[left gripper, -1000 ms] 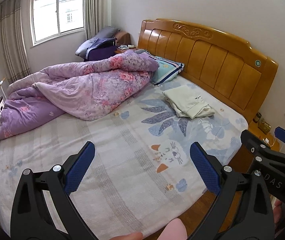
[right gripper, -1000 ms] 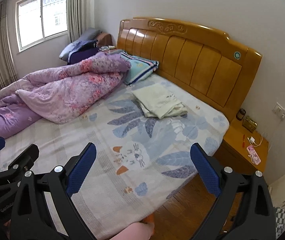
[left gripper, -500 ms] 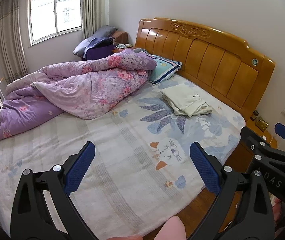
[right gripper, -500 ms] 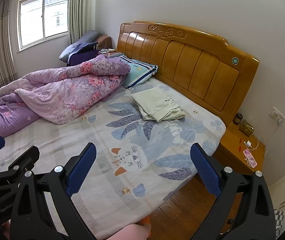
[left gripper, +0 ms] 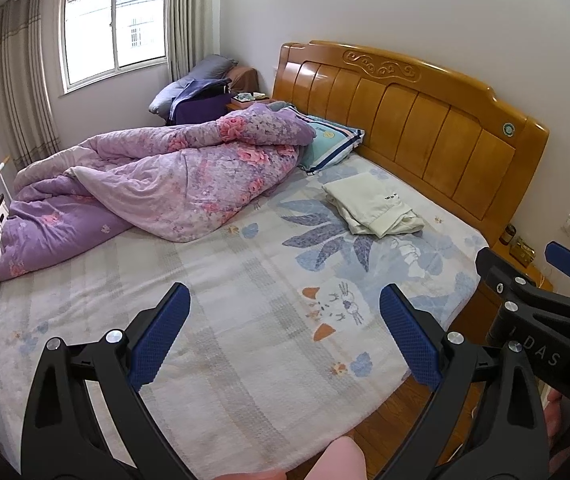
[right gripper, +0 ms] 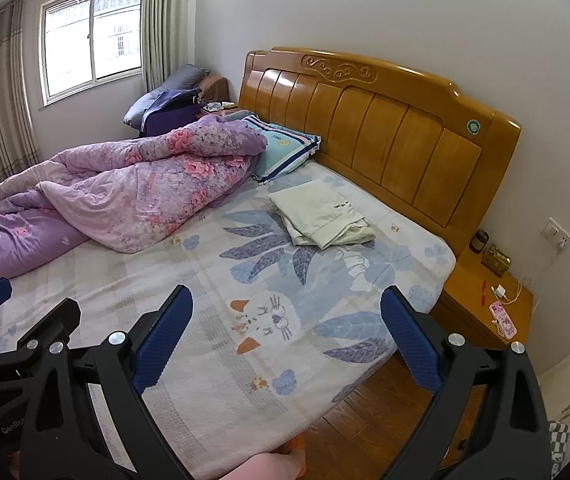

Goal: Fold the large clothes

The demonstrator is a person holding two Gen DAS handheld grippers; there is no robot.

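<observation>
A folded cream garment (left gripper: pixel 373 206) (right gripper: pixel 323 214) lies on the bed near the wooden headboard (left gripper: pixel 413 120). My left gripper (left gripper: pixel 285 332) is held above the near edge of the bed, open, nothing between its blue pads. My right gripper (right gripper: pixel 287 334) hangs open beside it, also empty, and shows at the right edge of the left wrist view (left gripper: pixel 533 276). Both grippers are far from the garment.
A crumpled purple floral quilt (left gripper: pixel 157 184) covers the far left half of the bed sheet (left gripper: pixel 245 320). A striped pillow (left gripper: pixel 331 140) rests by the headboard. A wooden nightstand (right gripper: pixel 489 304) with a pink phone and charger stands at the right. Wood floor lies below.
Both grippers have drawn back and risen slightly from the bed, so the garment and bed look smaller and further off. Both stay open.
</observation>
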